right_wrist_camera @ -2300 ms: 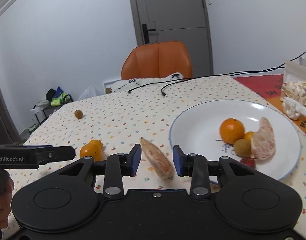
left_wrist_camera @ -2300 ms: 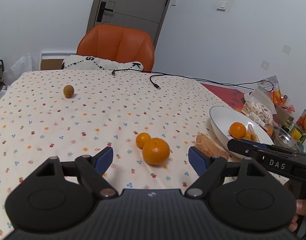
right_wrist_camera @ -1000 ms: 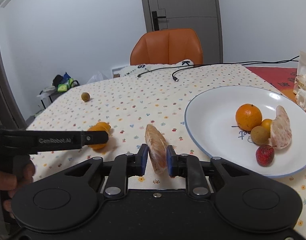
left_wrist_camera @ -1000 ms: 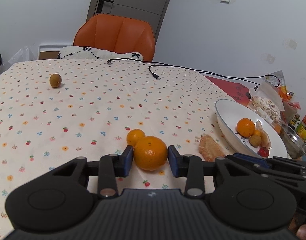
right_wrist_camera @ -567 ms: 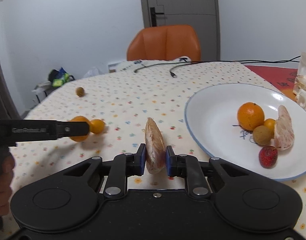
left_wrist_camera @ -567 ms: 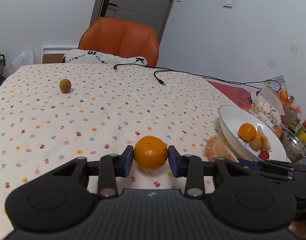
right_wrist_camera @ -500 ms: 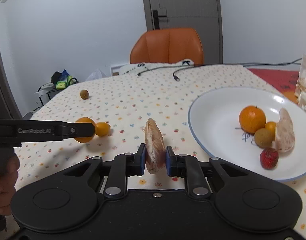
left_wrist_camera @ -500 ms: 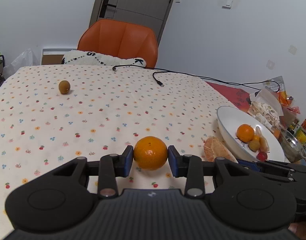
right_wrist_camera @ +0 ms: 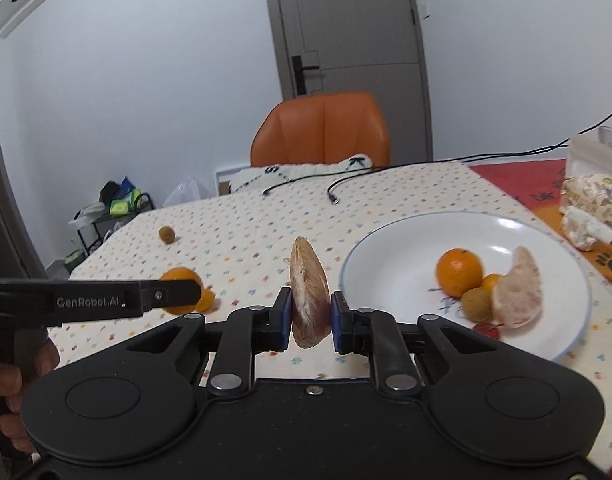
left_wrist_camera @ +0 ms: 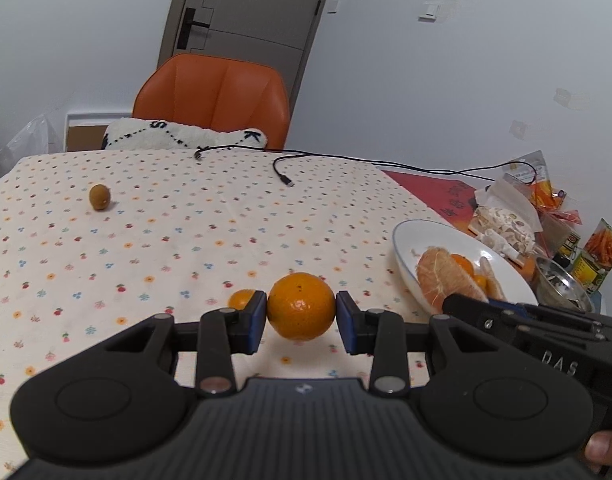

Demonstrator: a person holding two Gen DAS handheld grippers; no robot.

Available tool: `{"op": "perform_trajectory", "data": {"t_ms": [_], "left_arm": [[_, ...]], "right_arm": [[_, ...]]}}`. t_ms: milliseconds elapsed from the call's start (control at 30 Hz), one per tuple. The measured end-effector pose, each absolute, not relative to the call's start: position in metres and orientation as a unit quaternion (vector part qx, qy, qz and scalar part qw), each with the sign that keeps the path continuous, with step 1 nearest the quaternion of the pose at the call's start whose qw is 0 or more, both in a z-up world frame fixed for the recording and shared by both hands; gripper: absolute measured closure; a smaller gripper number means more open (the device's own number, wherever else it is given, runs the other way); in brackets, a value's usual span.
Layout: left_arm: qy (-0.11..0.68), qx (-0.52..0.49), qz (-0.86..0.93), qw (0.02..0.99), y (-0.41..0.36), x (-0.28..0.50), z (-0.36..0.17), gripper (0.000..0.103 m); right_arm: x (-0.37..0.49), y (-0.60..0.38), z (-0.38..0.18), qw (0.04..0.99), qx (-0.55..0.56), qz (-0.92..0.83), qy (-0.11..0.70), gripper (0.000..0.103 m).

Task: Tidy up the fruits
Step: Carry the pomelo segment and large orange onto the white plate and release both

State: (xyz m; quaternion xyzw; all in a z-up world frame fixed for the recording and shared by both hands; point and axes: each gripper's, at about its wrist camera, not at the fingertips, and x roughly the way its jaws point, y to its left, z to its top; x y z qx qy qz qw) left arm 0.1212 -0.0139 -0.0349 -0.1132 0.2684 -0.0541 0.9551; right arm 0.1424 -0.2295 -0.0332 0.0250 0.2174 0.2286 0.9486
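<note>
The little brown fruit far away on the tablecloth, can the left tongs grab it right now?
Probably not yet. The left tongs are shut on the big orange, so they have no room. The little brown fruit sits alone across the tablecloth, nothing blocking it, so dropping the orange first should free the way.

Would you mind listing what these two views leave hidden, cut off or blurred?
- Left wrist view: the small orange is partly behind a left gripper finger.
- Left wrist view: fruit on the plate is largely covered by the peeled segment in the right gripper.
- Right wrist view: the strawberry is blurred, half hidden behind the gripper's body.
</note>
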Motion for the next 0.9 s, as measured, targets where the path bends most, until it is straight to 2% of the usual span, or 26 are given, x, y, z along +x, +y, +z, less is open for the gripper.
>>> {"op": "perform_trajectory", "data": {"t_ms": [700, 767, 800, 900], "left_arm": [[0.266, -0.098, -0.081, 0.955, -0.050, 0.127, -0.029, 0.067], [0.267, -0.097, -0.083, 0.955, -0.051, 0.129, -0.029, 0.067], [0.267, -0.096, -0.085, 0.955, -0.053, 0.130, -0.028, 0.067], [0.263, -0.092, -0.089, 0.956, -0.058, 0.133, -0.025, 0.067]], "right_arm": [[0.152, -0.274, -0.036, 0.960, 0.059, 0.181, 0.205, 0.085], [0.155, -0.274, -0.038, 0.959, 0.058, 0.182, 0.210, 0.083], [0.156, -0.275, -0.039, 0.959, 0.059, 0.178, 0.214, 0.079], [0.155, -0.281, -0.040, 0.961, 0.063, 0.171, 0.209, 0.077]]}}
